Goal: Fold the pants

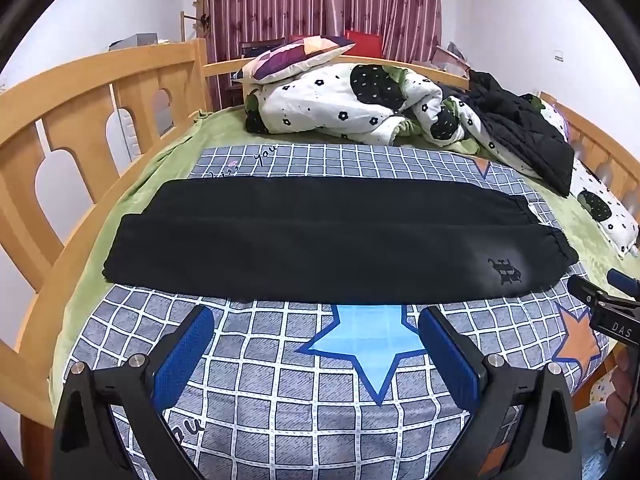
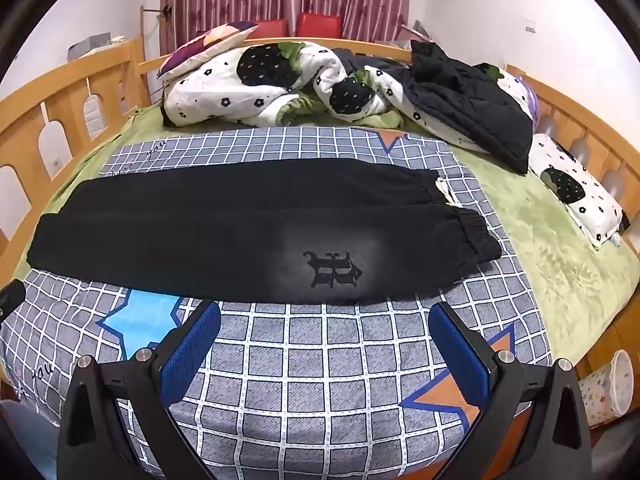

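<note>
Black pants (image 1: 320,240) lie flat across the checked blanket (image 1: 304,408), both legs side by side and running left to right, the elastic cuffs at the right. A dark embroidered logo (image 2: 332,269) sits on the near leg, close to its cuff end. My left gripper (image 1: 318,354) is open and empty, hovering just short of the pants' near edge around their middle. My right gripper (image 2: 326,350) is open and empty, short of the near edge below the logo; it also shows at the right edge of the left wrist view (image 1: 600,304). The pants also show in the right wrist view (image 2: 256,232).
A rumpled flowered quilt (image 1: 344,104), a patchwork pillow (image 1: 292,58) and a black jacket (image 1: 524,132) lie at the back of the bed. Wooden rails (image 1: 80,92) run along the left, back and right. A green sheet (image 2: 560,248) lies right. A starred bin (image 2: 608,392) stands beside the bed.
</note>
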`<state>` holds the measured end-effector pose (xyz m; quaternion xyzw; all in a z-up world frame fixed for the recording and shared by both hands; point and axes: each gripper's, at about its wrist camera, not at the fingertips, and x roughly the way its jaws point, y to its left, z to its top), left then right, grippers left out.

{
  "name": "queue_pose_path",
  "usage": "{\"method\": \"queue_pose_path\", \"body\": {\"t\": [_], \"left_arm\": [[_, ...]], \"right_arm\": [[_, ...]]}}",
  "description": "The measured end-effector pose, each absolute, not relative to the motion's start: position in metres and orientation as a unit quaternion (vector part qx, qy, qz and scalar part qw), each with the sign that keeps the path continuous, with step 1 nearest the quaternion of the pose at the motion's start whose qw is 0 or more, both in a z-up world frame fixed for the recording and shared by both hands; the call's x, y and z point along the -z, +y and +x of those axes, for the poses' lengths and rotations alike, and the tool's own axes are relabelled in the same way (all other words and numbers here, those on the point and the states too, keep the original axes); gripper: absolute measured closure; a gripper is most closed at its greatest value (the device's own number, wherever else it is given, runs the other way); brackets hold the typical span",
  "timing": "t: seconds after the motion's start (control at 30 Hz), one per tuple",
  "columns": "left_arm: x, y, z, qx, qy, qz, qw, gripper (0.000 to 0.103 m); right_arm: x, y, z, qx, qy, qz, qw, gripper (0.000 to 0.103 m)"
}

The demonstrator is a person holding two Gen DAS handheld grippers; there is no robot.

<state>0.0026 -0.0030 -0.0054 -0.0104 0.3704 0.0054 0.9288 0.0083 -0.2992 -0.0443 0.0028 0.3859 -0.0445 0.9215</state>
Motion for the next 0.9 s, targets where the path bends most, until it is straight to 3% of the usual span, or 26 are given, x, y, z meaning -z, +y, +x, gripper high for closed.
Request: {"method": "queue_pose_path", "body": {"t": [0.9], "left_arm": [[0.0080, -0.0035, 0.0035, -0.012, 0.378, -0.006, 0.926, 0.000]], "right_arm": [[0.0467, -0.2991, 0.0089, 0.041, 0.389, 0.010, 0.920, 0.001]]}}
